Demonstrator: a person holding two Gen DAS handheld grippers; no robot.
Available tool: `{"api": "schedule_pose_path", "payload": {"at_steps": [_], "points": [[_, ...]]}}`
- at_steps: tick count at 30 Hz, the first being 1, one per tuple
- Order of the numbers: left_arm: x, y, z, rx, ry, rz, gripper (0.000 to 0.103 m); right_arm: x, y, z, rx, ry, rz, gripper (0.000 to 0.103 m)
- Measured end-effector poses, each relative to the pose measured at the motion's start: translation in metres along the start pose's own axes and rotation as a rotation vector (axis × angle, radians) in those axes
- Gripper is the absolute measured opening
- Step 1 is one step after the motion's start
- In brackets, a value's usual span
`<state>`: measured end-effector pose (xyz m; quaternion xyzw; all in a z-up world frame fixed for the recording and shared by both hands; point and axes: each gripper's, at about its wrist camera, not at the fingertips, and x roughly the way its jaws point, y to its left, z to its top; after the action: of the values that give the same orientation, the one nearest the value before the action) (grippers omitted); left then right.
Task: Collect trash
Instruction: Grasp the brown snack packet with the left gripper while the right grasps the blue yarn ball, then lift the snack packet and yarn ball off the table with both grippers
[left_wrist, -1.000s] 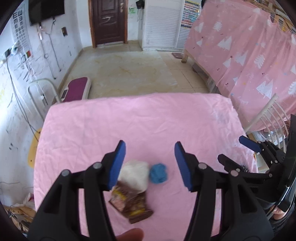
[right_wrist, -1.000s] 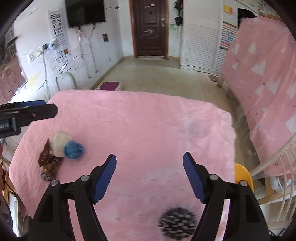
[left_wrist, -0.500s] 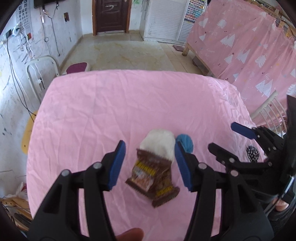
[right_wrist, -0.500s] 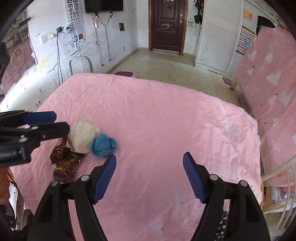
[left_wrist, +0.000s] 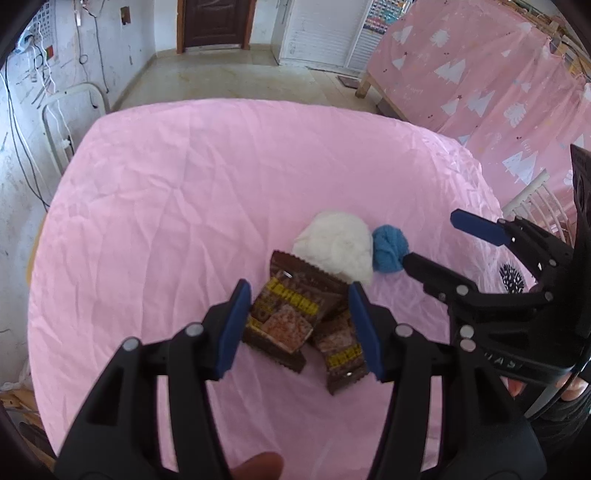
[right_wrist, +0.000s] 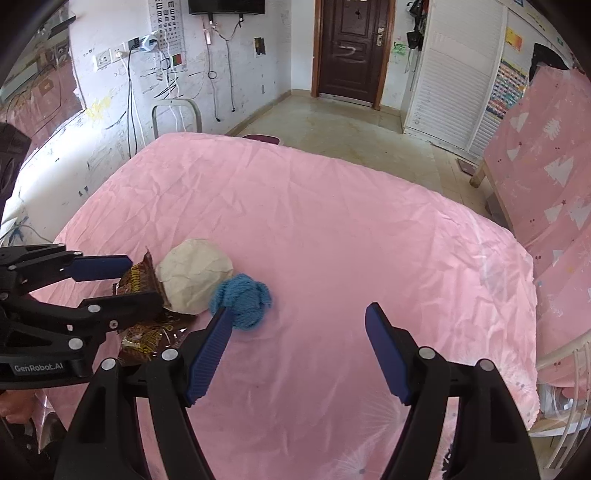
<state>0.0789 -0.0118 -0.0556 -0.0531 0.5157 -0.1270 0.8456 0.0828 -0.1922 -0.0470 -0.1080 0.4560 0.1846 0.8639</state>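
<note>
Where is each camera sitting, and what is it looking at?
Left wrist view: rides the left tongs, looking down at the brown snack wrappers between the open blue tips; a fingertip shows below.
Right wrist view: rides the right tongs, looking across the pink tablecloth toward the door; tips open.
Both show the white ball, the blue yarn ball and the other tongs.

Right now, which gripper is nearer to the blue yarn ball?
The right gripper: its left fingertip sits right beside the blue yarn ball. The left gripper is farther, straddling the brown snack wrappers beyond the white paper ball.
</note>
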Motion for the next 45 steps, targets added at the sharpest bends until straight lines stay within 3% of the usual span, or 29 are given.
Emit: {"api": "schedule_pose_path", "payload": {"at_steps": [10,12,14,20,34,45], "points": [[0.005,0.012,-0.008,0.038,-0.005,-0.031,0.053,0.011,0.015,0.005,-0.034,0.01,0.025,0.061],[0.004,0.011,-0.008,0.036,-0.008,-0.028,0.05,0.012,0.016,0.006,-0.034,0.012,0.041,0.054],[0.004,0.011,-0.008,0.034,-0.01,-0.021,0.042,0.013,0.018,0.006,-0.033,0.018,0.062,0.045],[0.001,0.012,-0.013,0.026,-0.018,-0.003,0.037,0.012,0.027,0.002,-0.057,0.031,0.12,0.016],[-0.035,-0.002,-0.003,0.031,-0.098,0.011,0.037,-0.019,-0.008,-0.005,0.011,-0.041,0.082,0.014],[-0.043,-0.085,0.03,0.103,-0.152,-0.021,0.037,-0.047,-0.09,-0.038,0.134,-0.08,-0.007,0.014]]}}
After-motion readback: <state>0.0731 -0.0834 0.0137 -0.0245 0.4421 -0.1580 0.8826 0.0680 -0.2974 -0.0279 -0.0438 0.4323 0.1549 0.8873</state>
